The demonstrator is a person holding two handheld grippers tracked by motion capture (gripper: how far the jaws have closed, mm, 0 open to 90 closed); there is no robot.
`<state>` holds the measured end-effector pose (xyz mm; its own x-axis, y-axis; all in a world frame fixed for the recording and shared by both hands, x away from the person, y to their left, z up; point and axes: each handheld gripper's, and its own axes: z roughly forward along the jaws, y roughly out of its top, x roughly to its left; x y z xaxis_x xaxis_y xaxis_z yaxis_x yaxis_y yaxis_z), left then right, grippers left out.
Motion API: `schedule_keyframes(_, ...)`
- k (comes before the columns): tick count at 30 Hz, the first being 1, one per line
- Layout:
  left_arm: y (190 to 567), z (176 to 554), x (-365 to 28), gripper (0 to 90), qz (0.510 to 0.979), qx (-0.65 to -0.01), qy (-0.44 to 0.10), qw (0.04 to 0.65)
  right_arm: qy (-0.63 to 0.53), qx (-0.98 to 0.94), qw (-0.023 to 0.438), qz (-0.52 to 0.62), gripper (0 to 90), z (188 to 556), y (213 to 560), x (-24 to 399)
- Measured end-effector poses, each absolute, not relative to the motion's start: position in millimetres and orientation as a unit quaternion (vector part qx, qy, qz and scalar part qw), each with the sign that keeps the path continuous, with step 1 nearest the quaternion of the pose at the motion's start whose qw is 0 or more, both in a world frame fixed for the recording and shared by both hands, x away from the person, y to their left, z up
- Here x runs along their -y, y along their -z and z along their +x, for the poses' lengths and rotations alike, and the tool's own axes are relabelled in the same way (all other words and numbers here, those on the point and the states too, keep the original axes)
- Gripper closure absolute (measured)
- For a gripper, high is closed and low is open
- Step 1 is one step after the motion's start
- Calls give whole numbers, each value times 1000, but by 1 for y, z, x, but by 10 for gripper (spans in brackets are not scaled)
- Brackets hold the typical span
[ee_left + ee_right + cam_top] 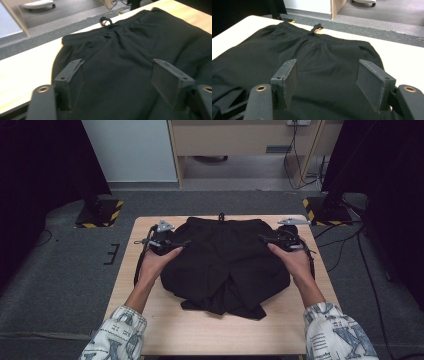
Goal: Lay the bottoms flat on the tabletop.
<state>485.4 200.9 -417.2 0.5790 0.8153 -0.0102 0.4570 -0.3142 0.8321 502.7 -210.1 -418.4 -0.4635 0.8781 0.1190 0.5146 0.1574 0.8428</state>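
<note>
Both grippers were spread wide with nothing pinched: the left gripper [176, 243] hung over the left side of the black shorts [226, 265] near the waist, and the right gripper [268, 239] did the same on the other side, each in a hand coming up from the near edge. From the left gripper view, its jaws stood well apart with dark cloth [117, 75] showing between them, and the right gripper view showed the same thing, pads clear of the fabric [324, 72] as far as I could tell. Shorts were lying on the wooden table [150, 315], waistband [329, 38] at the far edge with the drawstring [221, 216] poking out past it, and the legs bunched and half folded over each other toward the person. My read on how this stuff handles: it looked like soft jersey or sweat material, light, totally floppy, zero stiffness, so it would sag and drape from wherever it got picked up. Not fragile, not slippery either, matte cloth should grip fine on those pads. The catch is layers: pinch too shallow and you probably only lift the top sheet, and the rest drags along the wood. I'd have gone for the elastic waistband corners, since that's the thickest, firmest bit and gives both layers at once. Side seams would be second choice. Grabbing the rumpled leg ends looked like a recipe for a tangled mess.
</note>
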Motion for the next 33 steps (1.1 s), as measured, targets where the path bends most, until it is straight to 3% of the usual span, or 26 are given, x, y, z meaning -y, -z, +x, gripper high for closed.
schedule_keyframes(4, 422, 472, -197, 155, 790, -393, -204, 423, -447, -738, 198, 465, 306, 488, 422, 210)
schedule_keyframes(11, 442, 441, -196, 127, 794, -374, -190, 439, -469, -742, 183, 442, 268, 446, 438, 213)
schedule_keyframes(18, 462, 424, -202, 122, 783, -376, -193, 457, -470, -742, 189, 438, 260, 426, 450, 216)
schedule_keyframes(23, 476, 404, -208, 110, 789, -376, -221, 432, -463, -754, 191, 425, 341, 407, 466, 217)
schedule_keyframes(30, 492, 378, -221, 123, 788, -398, -214, 418, -452, -762, 203, 418, 329, 390, 484, 223)
schedule_keyframes(33, 495, 366, -223, 151, 788, -407, -215, 409, -447, -768, 198, 413, 472, 377, 490, 228)
